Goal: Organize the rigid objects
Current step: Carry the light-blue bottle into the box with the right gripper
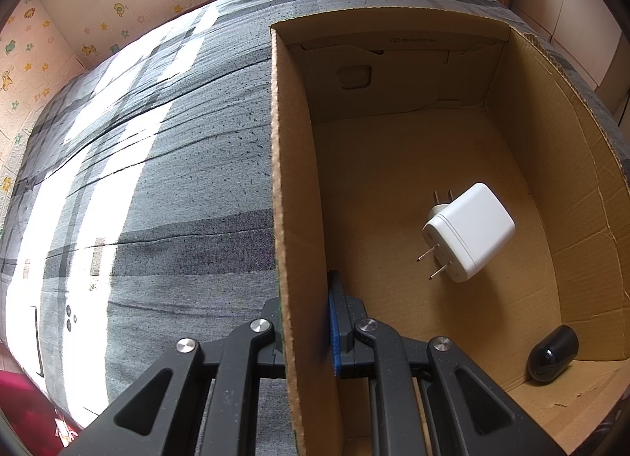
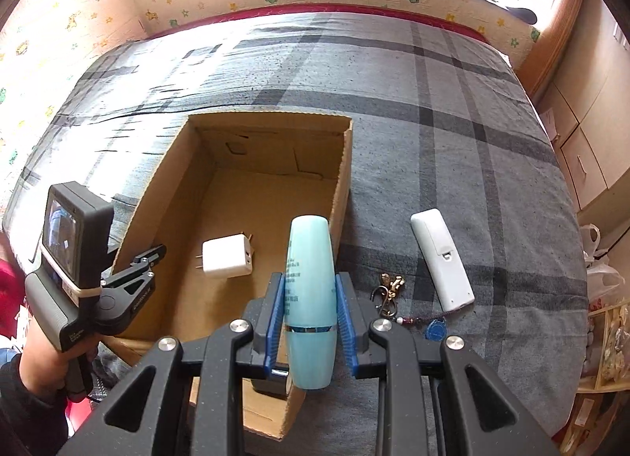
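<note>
An open cardboard box [image 1: 291, 180] lies on the bed. My left gripper [image 1: 303, 310] is shut on its left wall, one finger outside and the blue pad [image 1: 334, 322] inside. On the box floor lie a white plug charger [image 1: 470, 231] and a small black rounded object [image 1: 551, 353]. In the right wrist view my right gripper [image 2: 310, 278] is shut on a light blue bottle [image 2: 309, 251], held above the box's right wall [image 2: 342, 180]. The charger [image 2: 226, 257] shows below it. The left gripper [image 2: 157, 253], held by a hand [image 2: 43, 369], clamps the box's left wall.
A white remote [image 2: 441, 263] and a bunch of keys [image 2: 388, 290] with a blue tag [image 2: 435, 328] lie on the grey plaid bedsheet [image 2: 453, 141] right of the box. Wooden cabinets [image 2: 582, 164] and plastic bags [image 2: 602, 271] stand beyond the bed's right edge.
</note>
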`<state>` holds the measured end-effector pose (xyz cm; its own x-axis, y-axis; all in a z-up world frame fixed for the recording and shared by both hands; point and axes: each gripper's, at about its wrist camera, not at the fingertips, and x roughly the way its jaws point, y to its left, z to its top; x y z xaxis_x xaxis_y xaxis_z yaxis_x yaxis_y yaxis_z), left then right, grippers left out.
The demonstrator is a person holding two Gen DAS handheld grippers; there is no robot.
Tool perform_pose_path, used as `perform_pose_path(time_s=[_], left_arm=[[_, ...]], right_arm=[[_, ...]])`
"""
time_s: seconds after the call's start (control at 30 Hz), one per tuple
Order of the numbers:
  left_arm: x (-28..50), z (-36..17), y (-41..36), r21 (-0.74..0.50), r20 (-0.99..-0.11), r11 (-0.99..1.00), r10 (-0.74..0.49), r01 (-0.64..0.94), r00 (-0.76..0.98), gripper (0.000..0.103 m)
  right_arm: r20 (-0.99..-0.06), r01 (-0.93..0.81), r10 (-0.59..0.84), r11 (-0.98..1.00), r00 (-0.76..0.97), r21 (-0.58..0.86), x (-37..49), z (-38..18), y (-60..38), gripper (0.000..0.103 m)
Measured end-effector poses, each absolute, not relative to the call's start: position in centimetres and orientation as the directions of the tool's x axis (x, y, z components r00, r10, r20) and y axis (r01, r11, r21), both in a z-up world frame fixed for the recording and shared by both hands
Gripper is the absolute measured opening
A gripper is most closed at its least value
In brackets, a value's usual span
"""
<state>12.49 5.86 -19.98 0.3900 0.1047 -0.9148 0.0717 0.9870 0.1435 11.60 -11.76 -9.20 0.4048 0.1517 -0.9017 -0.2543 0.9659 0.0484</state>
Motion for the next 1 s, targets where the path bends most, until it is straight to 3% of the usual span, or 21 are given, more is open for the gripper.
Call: perform_pose_path(time_s=[0.5,1.0], left_arm=[[12.5,-20.0,6.0,0.139,-0.915,0.988,0.101,0.07,0.39,0.013],[12.5,-19.9,6.0,0.138,-0.915,0.988,0.101,0.07,0.39,0.013]], right_arm=[[-0.917,-0.342,0.192,0.937,0.351,0.066,12.6,-11.3,-5.9,0.027],[-0.955,-0.35,0.191,0.931,0.229,0.103,14.0,-17.5,-2.3,0.027]])
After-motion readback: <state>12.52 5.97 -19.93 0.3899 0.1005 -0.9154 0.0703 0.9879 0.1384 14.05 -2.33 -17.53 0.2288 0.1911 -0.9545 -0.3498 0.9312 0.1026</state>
